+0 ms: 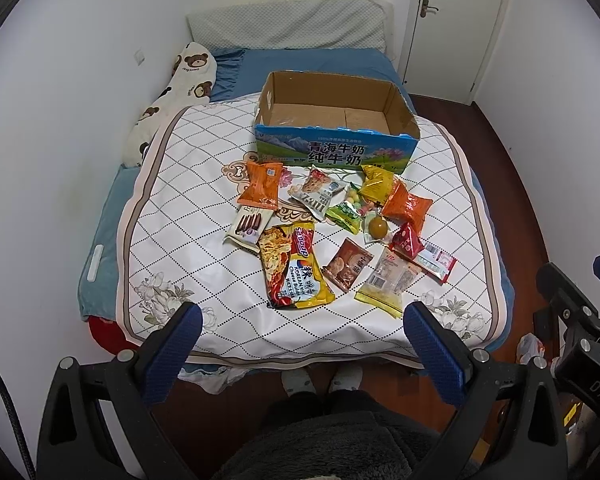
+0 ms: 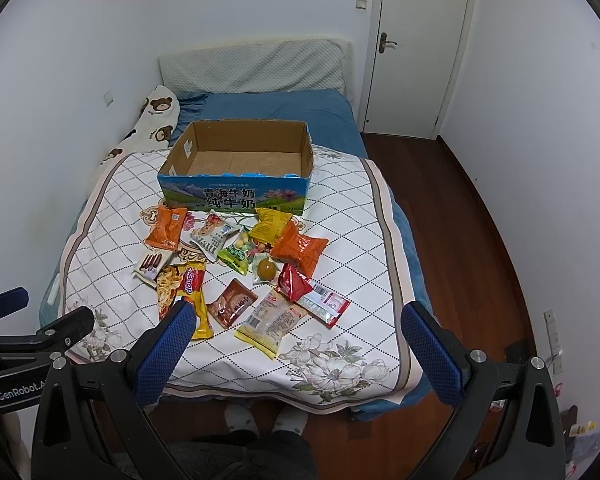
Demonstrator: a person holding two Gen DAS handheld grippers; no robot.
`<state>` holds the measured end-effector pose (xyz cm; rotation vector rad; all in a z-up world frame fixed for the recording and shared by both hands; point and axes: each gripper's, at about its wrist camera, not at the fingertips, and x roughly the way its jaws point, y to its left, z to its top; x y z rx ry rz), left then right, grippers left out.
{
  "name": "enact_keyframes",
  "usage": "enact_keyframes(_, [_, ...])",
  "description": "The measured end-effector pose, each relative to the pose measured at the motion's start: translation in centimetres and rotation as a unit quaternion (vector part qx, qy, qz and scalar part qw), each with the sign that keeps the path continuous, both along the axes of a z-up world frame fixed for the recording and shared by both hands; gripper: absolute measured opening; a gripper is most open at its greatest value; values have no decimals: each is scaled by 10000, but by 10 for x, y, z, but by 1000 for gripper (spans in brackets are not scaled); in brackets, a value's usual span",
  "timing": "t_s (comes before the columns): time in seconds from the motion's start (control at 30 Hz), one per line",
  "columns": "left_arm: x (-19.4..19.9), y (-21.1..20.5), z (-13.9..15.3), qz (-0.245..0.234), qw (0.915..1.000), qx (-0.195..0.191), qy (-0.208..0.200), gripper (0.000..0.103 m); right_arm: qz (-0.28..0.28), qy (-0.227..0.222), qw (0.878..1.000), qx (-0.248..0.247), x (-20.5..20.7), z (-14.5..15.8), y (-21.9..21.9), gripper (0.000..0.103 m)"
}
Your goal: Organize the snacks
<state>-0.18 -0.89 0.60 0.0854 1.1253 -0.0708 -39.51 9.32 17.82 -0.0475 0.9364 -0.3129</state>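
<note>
An empty cardboard milk box [image 1: 334, 156] [image 2: 236, 196] stands on a white quilted cover [image 1: 172, 216] [image 2: 356, 240] on the bed. Several snack packets lie in front of it: a yellow noodle pack [image 1: 294, 266] [image 2: 180, 280], orange bags [image 1: 262, 186] [image 2: 300, 249], a brown packet [image 1: 346, 265] [image 2: 232, 307], a red triangular pack [image 1: 407, 242] [image 2: 294, 282] and a round brown fruit [image 1: 376, 227] [image 2: 267, 269]. My left gripper [image 1: 302, 320] hangs open above the bed's near edge, nothing between its fingers. My right gripper [image 2: 296, 320] is open too, also held back from the snacks.
A bear-print pillow [image 1: 168, 96] lies along the left wall and a grey cushion [image 1: 292, 24] at the headboard. A white door [image 2: 416, 44] and wooden floor [image 2: 460, 240] are to the right. A person's socked feet [image 1: 320, 380] stand at the bed's foot.
</note>
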Motion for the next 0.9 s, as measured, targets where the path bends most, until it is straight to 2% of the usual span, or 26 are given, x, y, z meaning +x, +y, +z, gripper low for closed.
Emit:
enact_keyframes(0.33, [2,1,2,13,10000,-5,-17,103,-29,3,10000,66,-1,3,-1,103])
enact_keyframes(0.9, [4,6,4,28,10000,4,-55,103,-57,134,9989,452,0,-4,-1,103])
